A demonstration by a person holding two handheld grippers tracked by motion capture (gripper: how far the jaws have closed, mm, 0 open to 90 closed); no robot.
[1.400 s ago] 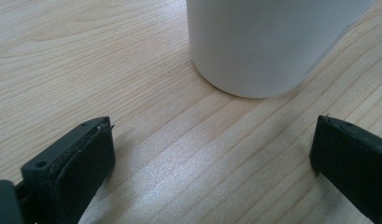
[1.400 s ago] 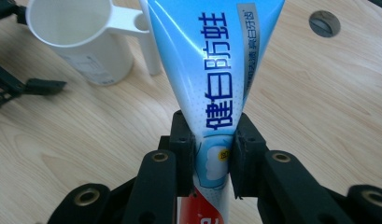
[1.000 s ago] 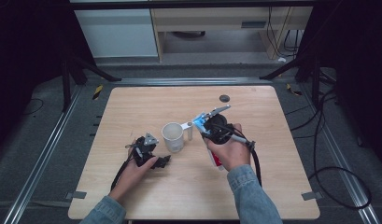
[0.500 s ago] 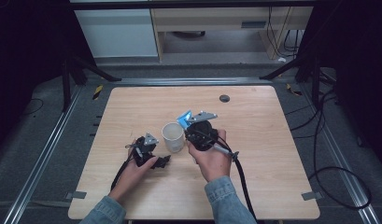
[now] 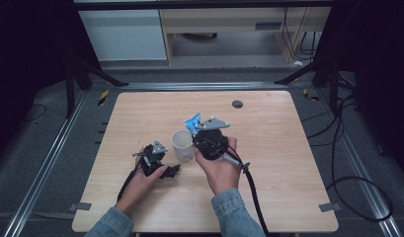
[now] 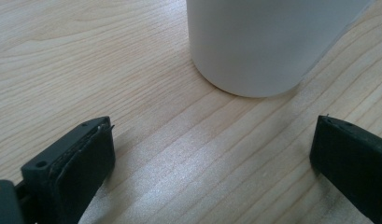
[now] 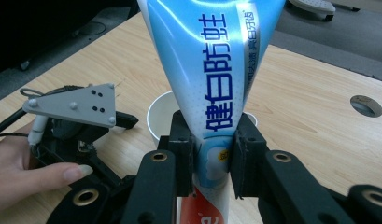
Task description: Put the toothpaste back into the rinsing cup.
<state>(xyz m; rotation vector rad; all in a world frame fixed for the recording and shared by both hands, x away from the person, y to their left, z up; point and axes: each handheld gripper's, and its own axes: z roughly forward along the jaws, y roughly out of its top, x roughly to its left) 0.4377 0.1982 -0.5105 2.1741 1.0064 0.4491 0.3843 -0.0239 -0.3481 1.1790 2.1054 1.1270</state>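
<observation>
Right gripper [image 7: 211, 163] clamped on the toothpaste tube [image 7: 212, 70], long axis pointing up and away, poised just above the white cup [image 5: 182, 144]. Left gripper [image 6: 212, 163] wide open, low on the table [image 5: 288, 163], beside the cup's base.

White cup [image 5: 182, 144] between both grippers, table [image 5: 288, 163] right side seemingly open

table [image 5: 298, 163]: pale wood grain, smooth, slight sheen
cup [image 6: 254, 42]: plain white, matt, looks like paper
toothpaste tube [image 7: 212, 70]: glossy blue plastic
gripper pads [image 7: 181, 154]: matt black
</observation>
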